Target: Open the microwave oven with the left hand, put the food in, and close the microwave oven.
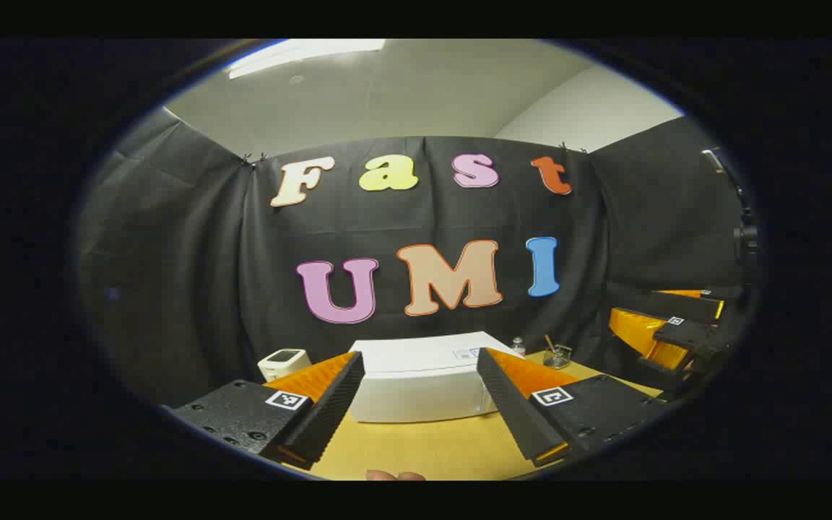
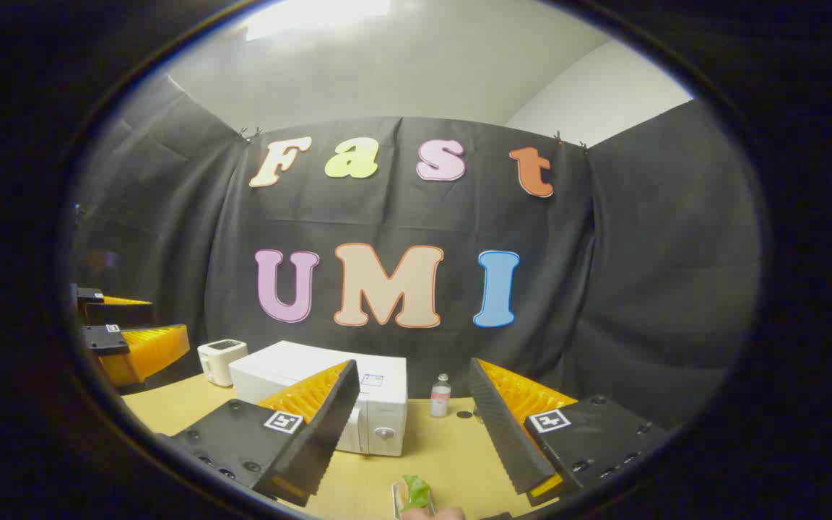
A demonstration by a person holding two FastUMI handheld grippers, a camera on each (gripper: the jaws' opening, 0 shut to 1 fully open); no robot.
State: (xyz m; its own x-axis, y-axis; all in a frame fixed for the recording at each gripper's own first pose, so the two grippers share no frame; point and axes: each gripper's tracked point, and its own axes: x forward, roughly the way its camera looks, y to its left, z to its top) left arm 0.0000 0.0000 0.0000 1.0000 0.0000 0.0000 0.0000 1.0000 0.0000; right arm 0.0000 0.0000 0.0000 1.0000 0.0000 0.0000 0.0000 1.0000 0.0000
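Since the microwave [image 1: 423, 383] door looks shut, the left gripper [image 1: 419, 404], jaws spread and empty, should approach square-on and hook the door edge. The boxy, glossy white microwave sits toward the tabletop's [image 2: 452, 448] far edge. The right gripper [image 2: 412, 426] is spread too; leafy food [image 2: 414, 492] lies at the near edge.

right gripper [image 2: 416, 426]: fingers spread wide, nothing between them, raised above the desk [image 2: 445, 462]
microwave oven [image 2: 329, 397]: white, door closed, standing on the desk ahead
food [image 2: 414, 492]: green, at the view's bottom edge
small bottle [image 2: 440, 396]: upright, right of the microwave oven
left gripper [image 2: 127, 328]: far left, apart from everything
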